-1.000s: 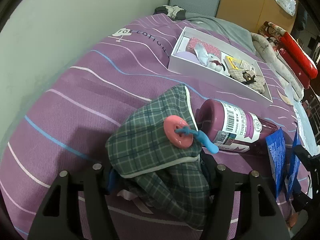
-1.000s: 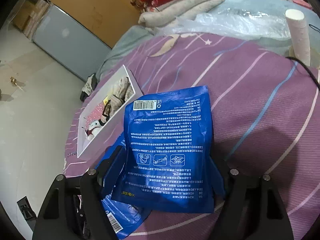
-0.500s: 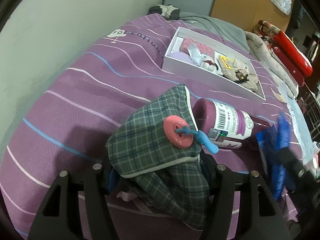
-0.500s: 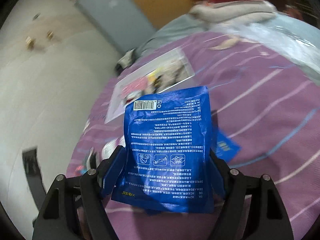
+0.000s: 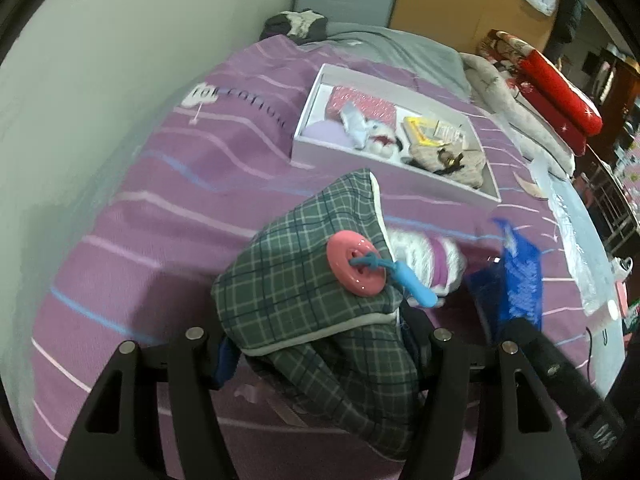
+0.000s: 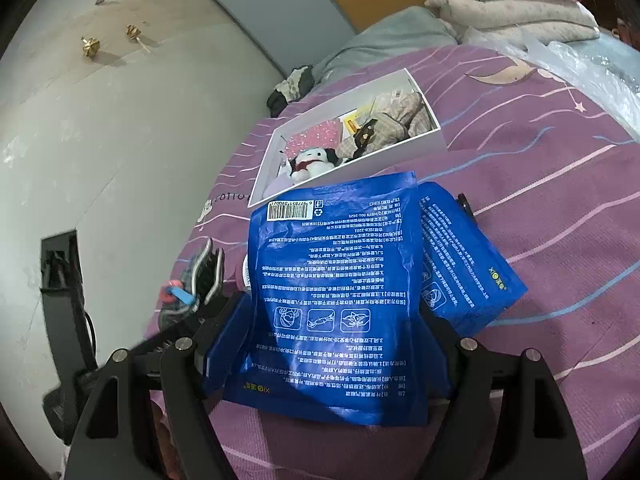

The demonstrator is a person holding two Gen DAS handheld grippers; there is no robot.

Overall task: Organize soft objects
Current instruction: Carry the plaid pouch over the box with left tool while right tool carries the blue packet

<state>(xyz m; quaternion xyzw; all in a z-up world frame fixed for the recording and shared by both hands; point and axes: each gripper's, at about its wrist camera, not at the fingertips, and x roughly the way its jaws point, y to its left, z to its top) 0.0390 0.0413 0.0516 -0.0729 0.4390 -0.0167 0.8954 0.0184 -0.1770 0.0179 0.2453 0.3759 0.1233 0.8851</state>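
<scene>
Purple striped bedding (image 5: pixel 168 184) carries the white box (image 5: pixel 304 120) at twelve o'clock, half filled. My left gripper (image 5: pixel 320 340) is clamped on the plaid pouch (image 5: pixel 304 280), my right gripper (image 6: pixel 332 344) on a blue packet (image 6: pixel 336 288), both lifted clear for boxing.

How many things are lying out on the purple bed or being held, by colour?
Blue packets: 2, one held and one lying on the bed
Green plaid pouch: 1
Purple bottle: 1
White box: 1
Total: 5
</scene>
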